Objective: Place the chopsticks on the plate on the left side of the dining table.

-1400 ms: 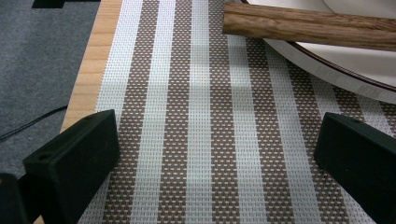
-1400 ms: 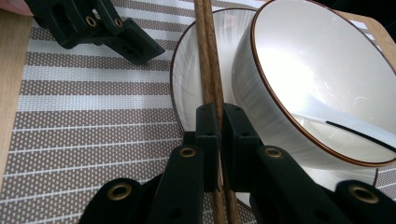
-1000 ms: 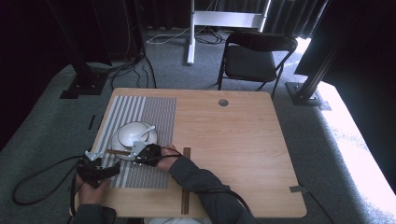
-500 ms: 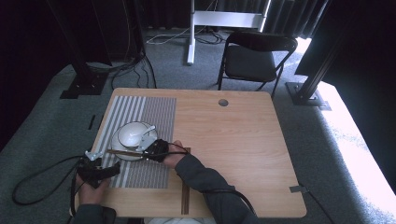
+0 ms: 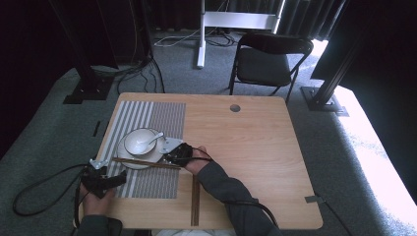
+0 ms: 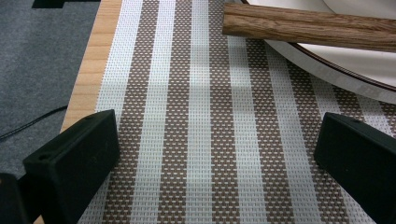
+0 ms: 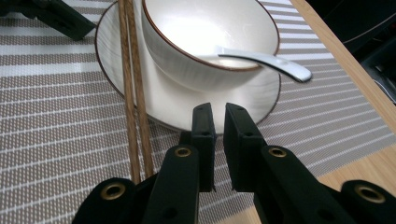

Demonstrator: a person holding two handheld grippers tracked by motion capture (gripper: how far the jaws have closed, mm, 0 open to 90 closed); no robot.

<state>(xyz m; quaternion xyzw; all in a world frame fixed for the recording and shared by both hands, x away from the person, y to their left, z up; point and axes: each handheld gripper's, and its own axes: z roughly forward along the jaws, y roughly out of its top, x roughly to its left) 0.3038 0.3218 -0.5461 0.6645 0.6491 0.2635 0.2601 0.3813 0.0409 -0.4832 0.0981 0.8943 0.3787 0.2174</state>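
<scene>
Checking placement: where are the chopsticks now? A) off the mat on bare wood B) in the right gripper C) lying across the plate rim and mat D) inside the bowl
C: the chopsticks lie flat across the plate rim and the mat, beside the bowl.

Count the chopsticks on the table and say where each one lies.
4: two chopsticks lie side by side across the plate's near edge, and two more lie on the bare table beside the placemat. More may be hidden.
</scene>
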